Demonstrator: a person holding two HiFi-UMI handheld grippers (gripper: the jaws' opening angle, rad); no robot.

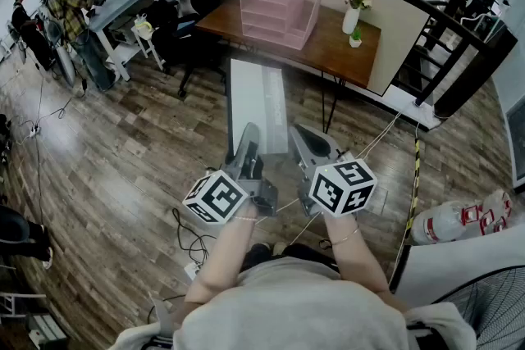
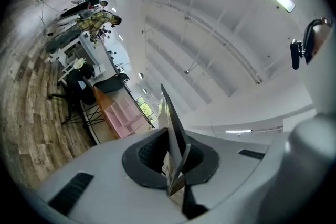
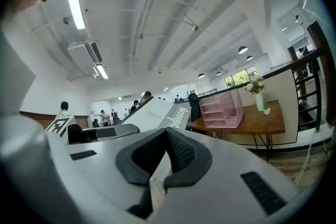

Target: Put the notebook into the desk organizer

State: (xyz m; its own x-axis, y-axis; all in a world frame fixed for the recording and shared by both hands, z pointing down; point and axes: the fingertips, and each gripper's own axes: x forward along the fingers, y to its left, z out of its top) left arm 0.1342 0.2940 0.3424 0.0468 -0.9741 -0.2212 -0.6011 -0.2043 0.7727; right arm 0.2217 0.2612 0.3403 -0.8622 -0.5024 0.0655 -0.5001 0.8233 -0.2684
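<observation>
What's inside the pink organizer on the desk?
The desk organizer shows only bare pink shelves through its translucent walls. Its rear corners, behind the shelf fronts, cannot be checked.

Left gripper (image 1: 249, 134) and right gripper (image 1: 300, 135) side by side out front, jaws together.

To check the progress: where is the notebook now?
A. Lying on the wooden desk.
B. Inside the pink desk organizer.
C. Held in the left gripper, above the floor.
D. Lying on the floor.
C: the left gripper is shut on the notebook, over the floor, short of the desk organizer.
</observation>
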